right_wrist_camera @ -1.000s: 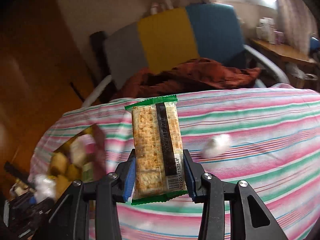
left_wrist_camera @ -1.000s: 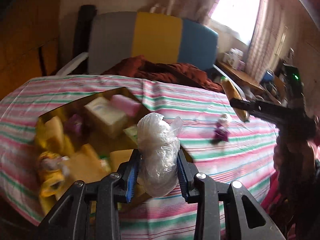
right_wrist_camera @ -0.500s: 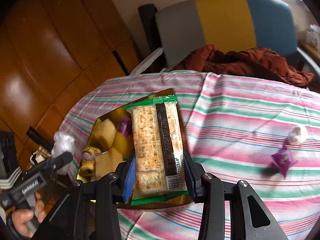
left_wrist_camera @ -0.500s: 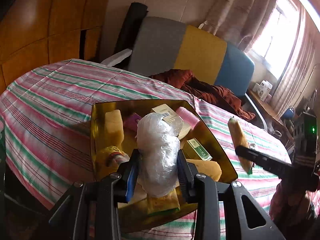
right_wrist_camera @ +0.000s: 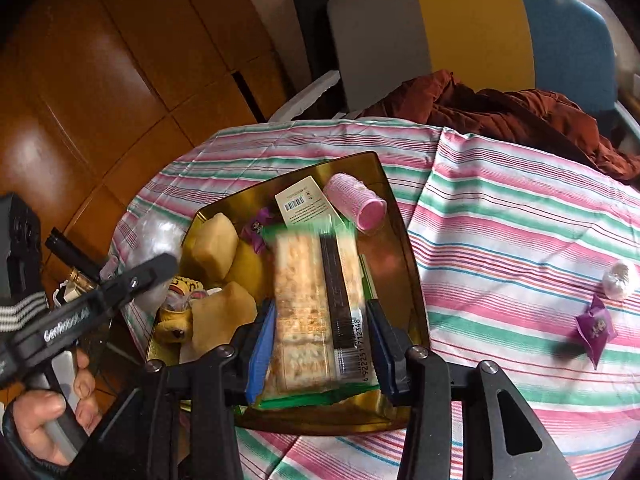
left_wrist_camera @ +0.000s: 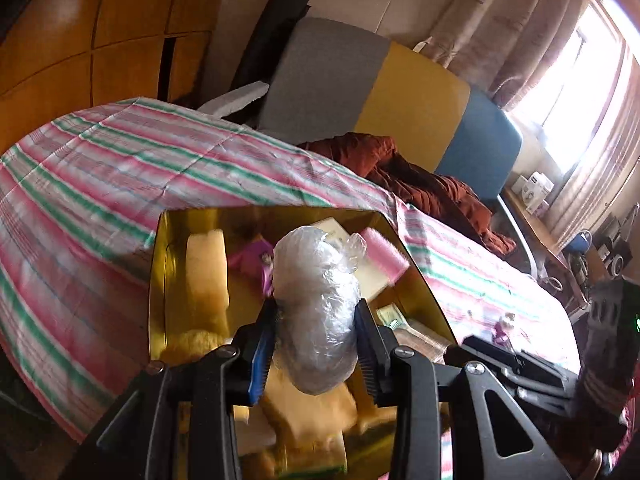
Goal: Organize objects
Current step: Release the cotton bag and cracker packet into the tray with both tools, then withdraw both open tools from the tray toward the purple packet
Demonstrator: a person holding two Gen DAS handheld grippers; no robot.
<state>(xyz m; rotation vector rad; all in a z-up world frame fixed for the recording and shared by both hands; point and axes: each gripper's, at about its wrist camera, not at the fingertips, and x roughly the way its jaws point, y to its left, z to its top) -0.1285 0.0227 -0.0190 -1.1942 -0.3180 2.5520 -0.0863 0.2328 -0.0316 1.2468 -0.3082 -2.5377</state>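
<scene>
left wrist view: left gripper [left_wrist_camera: 316,344] at bottom centre of frame, jaws opening; a crumpled clear plastic bag bundle [left_wrist_camera: 316,312] stands upright between the blue pads, which touch its sides. the bundle hangs over the shiny gold octagonal tray [left_wrist_camera: 160,264] that fills mid-frame. the tray sits on a pink, green and white striped tablecloth [left_wrist_camera: 120,176]. in the tray: a pale yellow sponge block [left_wrist_camera: 208,272] at left, a purple wrapper behind the bundle, a pink ribbed roller [left_wrist_camera: 384,256] at right. the right gripper's black body enters from the lower right edge.

right wrist view: right gripper [right_wrist_camera: 320,344] at bottom centre, jaws opening; a cracker packet in clear wrap with green ends and a black barcode strip [right_wrist_camera: 316,304] is between the pads. its top is motion-blurred, and there is a gap on the left pad side; contact on the right pad cannot be told for sure. the packet is over the tray's middle, lower end near the tray's near rim. around it: the roller at upper centre beside a white barcode card [right_wrist_camera: 304,204], sponge blocks at left, a small yellow plush toy [right_wrist_camera: 176,320] at lower left.

outside the tray, right of frame on the cloth: a purple candy wrapper [right_wrist_camera: 596,328] and a small white wrapped ball [right_wrist_camera: 620,280], near each other, well apart from the tray. a hand [right_wrist_camera: 44,420] grips the left gripper's handle at lower left.
</scene>
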